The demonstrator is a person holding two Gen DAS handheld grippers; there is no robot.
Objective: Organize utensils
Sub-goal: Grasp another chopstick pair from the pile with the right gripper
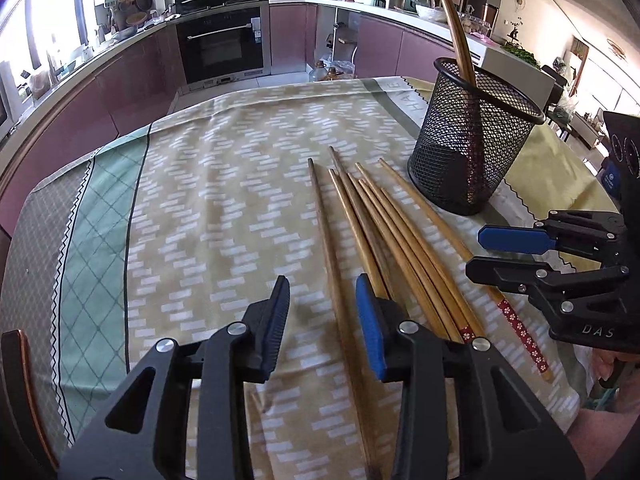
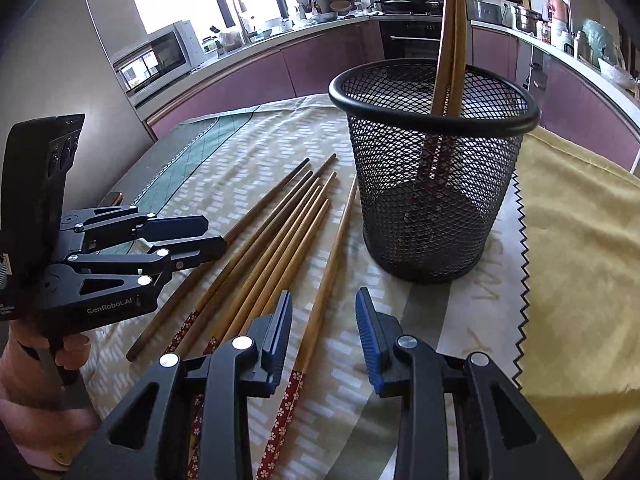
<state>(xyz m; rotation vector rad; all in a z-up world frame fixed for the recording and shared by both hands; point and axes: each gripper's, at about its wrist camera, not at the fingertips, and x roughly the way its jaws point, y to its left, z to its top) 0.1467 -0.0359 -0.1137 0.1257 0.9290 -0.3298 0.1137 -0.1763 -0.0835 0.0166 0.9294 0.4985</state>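
Observation:
Several wooden chopsticks (image 1: 380, 232) (image 2: 272, 240) lie side by side on the patterned tablecloth (image 1: 200, 200), some with red flowered ends. A black mesh cup (image 1: 472, 148) (image 2: 432, 184) stands upright behind them and holds two chopsticks (image 1: 452, 20) (image 2: 452, 40). My left gripper (image 1: 324, 284) (image 2: 216, 232) hangs open over the leftmost chopstick (image 1: 326, 240), which runs through the gap untouched. My right gripper (image 2: 324, 296) (image 1: 476, 252) is open too, and a flower-ended chopstick (image 2: 328, 280) lies between its pads without contact.
The table's far edge (image 1: 280, 88) runs close behind the cup. Beyond it are purple kitchen cabinets and an oven (image 1: 222, 48). A yellow cloth (image 2: 580, 240) covers the table right of the cup. A person's hand (image 2: 32, 360) holds the left gripper's handle.

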